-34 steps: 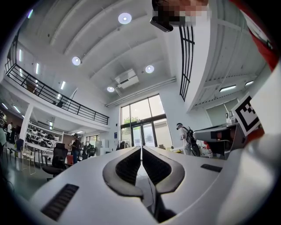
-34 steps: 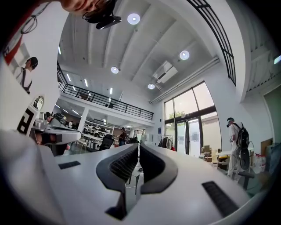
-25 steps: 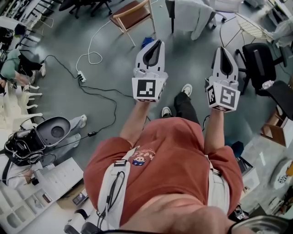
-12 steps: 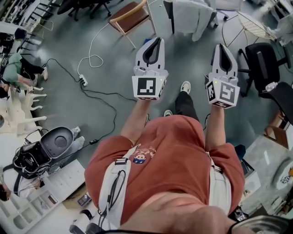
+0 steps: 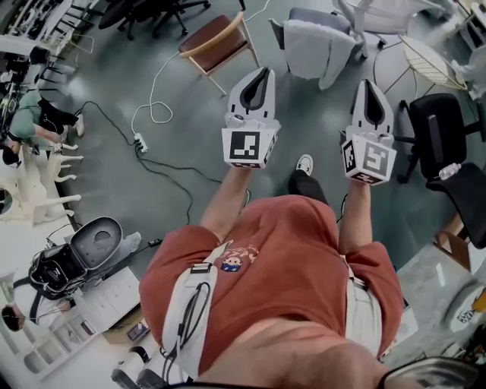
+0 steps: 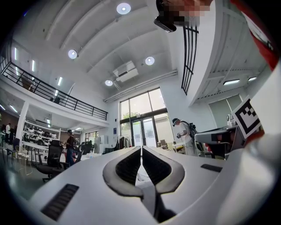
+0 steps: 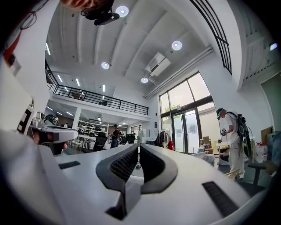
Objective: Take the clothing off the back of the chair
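left gripper (image 5: 263, 72): jaws together, nothing between | right gripper (image 5: 368, 82): jaws together, nothing between | clothing (image 5: 315, 49): grey, draped over back of chair (image 5: 311, 14), far side, well apart from both grippers

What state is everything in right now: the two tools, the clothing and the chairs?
Left tool: shut, nothing between its jaws.
Right tool: shut, nothing between its jaws.
Grey clothing: draped over the chair back, apart from both tools.
Wooden chair: upright, seat bare.
Black office chair: upright, nobody in it.
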A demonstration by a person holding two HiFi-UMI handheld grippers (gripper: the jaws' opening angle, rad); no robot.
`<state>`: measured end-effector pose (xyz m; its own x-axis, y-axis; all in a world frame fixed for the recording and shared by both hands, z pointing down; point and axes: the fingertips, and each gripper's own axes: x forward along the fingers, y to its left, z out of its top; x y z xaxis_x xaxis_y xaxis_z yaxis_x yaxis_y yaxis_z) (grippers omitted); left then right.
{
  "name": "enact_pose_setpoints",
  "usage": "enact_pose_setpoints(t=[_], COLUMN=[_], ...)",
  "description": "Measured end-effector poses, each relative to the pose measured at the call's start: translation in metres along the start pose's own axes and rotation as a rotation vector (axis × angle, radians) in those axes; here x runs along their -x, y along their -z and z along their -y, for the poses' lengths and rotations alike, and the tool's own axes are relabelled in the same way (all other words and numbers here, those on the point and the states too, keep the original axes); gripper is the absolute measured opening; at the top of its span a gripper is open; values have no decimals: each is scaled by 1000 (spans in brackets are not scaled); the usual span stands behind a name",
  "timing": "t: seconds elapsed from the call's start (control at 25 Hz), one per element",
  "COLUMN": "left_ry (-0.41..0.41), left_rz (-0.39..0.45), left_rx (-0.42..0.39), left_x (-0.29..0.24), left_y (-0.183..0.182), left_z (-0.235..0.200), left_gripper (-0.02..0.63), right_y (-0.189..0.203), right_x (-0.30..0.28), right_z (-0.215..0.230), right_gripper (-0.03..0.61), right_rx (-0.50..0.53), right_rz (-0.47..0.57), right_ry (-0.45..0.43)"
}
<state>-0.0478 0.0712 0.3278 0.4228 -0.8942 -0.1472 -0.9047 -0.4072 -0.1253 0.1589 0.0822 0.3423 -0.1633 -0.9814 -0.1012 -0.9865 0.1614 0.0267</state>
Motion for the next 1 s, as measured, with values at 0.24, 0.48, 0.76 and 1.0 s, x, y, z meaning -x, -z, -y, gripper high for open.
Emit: enact_pose_setpoints(t=[0.24,0.48,0.76,1.0], left_ry=[-11,-24,-45,-42], left_rz=[-11,-13,-19,-17], left_rx=[33,14,4,-4], left_x=[-71,-120,-151,-180], left_y=[5,9,19,31], left_z=[9,20,9,-9], left_gripper=[23,23,23,23], right_y=[9,21,33,40], right_x=[-53,-90,-127,-160], right_z=[49,86,94,98], right_gripper=[26,26,26,26], right_rx=[-22,-40,-45,-39], right_rz=[0,-10,-25,-37], right_ry=[-5,-14,-31,-22])
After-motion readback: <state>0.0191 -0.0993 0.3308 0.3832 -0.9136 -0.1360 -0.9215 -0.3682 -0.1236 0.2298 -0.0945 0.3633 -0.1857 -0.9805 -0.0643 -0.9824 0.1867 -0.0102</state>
